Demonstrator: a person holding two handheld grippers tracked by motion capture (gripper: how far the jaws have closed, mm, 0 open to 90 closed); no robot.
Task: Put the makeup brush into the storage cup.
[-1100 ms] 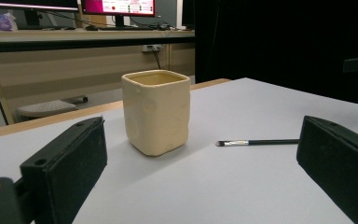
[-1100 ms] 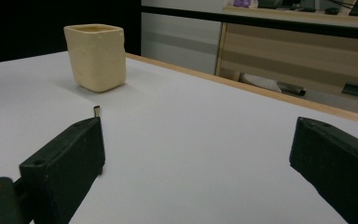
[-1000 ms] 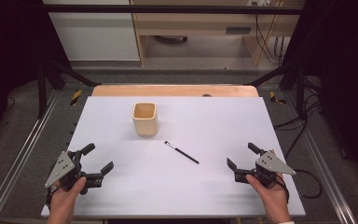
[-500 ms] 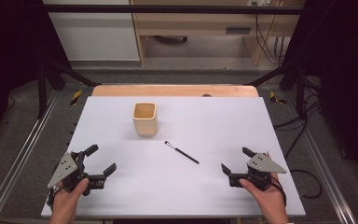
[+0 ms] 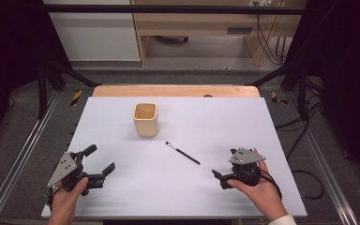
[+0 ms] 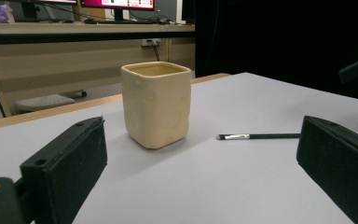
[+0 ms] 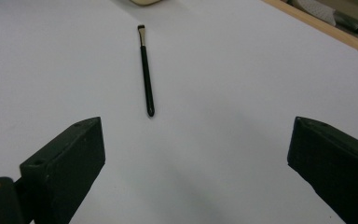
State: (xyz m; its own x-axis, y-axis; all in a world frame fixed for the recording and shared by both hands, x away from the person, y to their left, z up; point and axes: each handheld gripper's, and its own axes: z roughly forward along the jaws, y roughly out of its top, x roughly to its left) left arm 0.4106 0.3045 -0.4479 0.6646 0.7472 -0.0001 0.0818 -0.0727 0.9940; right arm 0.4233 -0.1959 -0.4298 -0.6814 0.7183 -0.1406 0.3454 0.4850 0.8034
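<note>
- Both pairs of jaws are standing wide apart, gripping nothing.
- The right gripper (image 5: pixel 227 172) is pointing at the black brush (image 5: pixel 182 153), near its handle end.
- The brush is lying on the white table (image 5: pixel 272 126), just beside the cream cup (image 5: pixel 145 119).
- The left gripper (image 5: pixel 98 161) is hovering well apart.

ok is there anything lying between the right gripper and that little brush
Nothing visible. The right gripper is open and aimed at the brush, with bare white table between its jaws and the handle's tip. The cup stands beyond the bristle end, out of the way.
</note>
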